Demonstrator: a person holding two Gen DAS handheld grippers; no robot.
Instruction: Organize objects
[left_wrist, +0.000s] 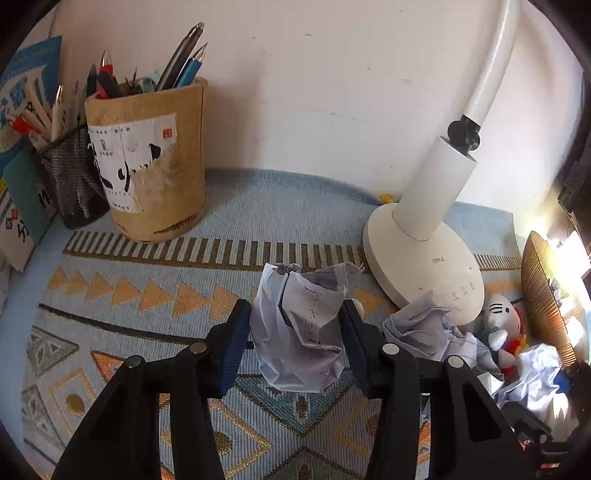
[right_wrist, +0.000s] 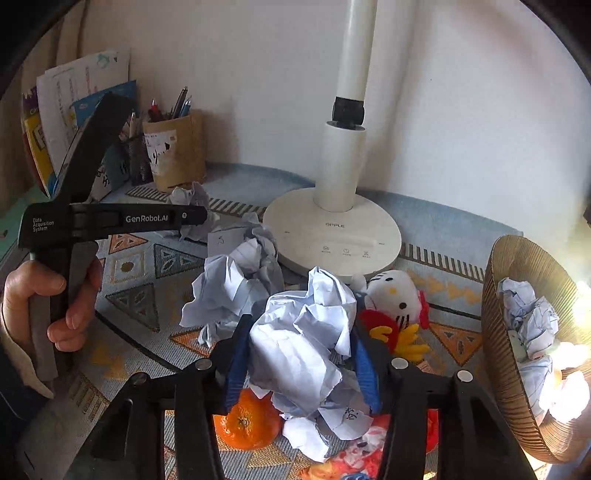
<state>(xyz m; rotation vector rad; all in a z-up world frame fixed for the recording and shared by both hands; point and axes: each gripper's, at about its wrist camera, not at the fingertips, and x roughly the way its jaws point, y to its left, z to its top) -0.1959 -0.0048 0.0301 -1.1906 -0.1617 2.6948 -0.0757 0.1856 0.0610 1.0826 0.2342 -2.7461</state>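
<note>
Both grippers are loaded with scrap paper: left gripper (left_wrist: 295, 325) has its jaws pinching a crumpled sheet with handwriting (left_wrist: 301, 332) just above the patterned woven mat (left_wrist: 147, 332), right gripper (right_wrist: 301, 354) has its jaws pressed into a bigger white paper wad (right_wrist: 306, 343) held over the clutter. My read: these wads weigh next to nothing, are soft and springy, crush rather than slip, nothing fragile; grab across the bulk of the ball, not a loose flap, or it'll unfold and drag. Likely destination is the ribbed gold bowl (right_wrist: 495, 321) at far right, which already holds crumpled paper (right_wrist: 528, 314). Biggest fixed thing is the white desk lamp (right_wrist: 332, 229), base on the mat against a plain white wall, so watch its stem when swinging right. More loose wads (right_wrist: 232, 284) lie in front of the base. Back left: cardboard pen holder (left_wrist: 155, 162), mesh cup (left_wrist: 74, 177), books (right_wrist: 55, 122). Small stuff near the right gripper: plush cat (right_wrist: 395, 291), orange (right_wrist: 247, 421). Strong glare at the right edge.
</note>
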